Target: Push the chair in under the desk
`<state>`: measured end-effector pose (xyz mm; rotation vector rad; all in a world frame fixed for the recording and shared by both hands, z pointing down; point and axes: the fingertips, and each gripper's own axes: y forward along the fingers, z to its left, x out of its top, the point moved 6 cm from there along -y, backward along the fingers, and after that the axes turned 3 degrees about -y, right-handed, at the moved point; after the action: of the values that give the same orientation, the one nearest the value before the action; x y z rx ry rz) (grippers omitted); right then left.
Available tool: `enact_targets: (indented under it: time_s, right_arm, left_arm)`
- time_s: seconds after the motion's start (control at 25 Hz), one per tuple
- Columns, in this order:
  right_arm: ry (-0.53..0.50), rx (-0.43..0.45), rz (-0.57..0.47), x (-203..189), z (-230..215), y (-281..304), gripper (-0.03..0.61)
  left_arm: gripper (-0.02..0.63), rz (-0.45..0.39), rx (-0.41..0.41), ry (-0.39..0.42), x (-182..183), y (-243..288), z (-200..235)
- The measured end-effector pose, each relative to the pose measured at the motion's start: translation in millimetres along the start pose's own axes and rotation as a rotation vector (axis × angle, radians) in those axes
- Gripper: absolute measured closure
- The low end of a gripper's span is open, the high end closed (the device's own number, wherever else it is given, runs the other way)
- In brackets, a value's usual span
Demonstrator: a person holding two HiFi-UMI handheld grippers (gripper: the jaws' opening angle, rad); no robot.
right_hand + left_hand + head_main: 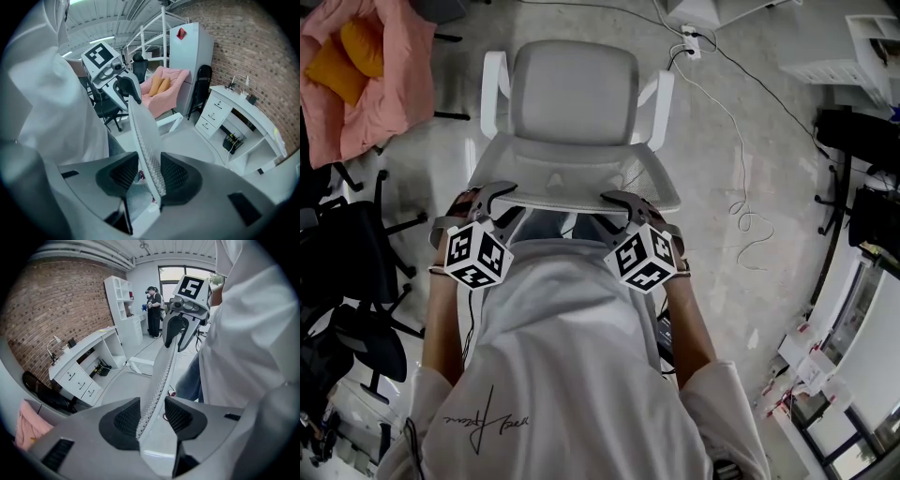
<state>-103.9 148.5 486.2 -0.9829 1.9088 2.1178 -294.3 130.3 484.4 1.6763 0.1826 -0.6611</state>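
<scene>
The step in hand looks like taking hold of the chair [572, 94] before the push. It stands in the upper middle of the head view with its seat pointing away from the person.

At the left of its back, the left gripper [508, 199] straddles the top edge. Its own view shows the mesh between the pads with a gap on one side, so it is released, not clamped. Toward the right, the right gripper [611, 208] sits the same way, loose around the edge.

Next, I judge, both must close on or bear against the back and drive it forward evenly.

Only the gripper views show the desk [79, 359], against the brick wall well ahead of the chair. Only the head view shows the cable [739, 208] on the floor at its right.
</scene>
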Motion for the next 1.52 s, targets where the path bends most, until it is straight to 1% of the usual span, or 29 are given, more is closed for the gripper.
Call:
enact_targets:
  time_s: [0.24,0.68,0.88,1.52]
  right_arm:
    - [0.010,-0.036,-0.009,3.1,-3.7,2.7,0.413]
    - [0.036,-0.050,-0.013,8.1,-16.3,8.0,0.411]
    - [0.042,-0.071,-0.019,10.9,-25.6,9.7,0.411]
    - [0.040,-0.071,-0.031,14.9,-48.7,10.8,0.411]
  left_arm:
    - [0.446,-0.026,0.006,-0.013,-2.0,1.2,9.4]
    - [0.440,-0.048,0.038,0.006,-1.5,6.2,23.7]
    - [0.434,-0.059,0.063,0.013,1.5,9.4,34.0]
    - [0.420,-0.041,0.096,0.006,12.6,18.2,55.2]
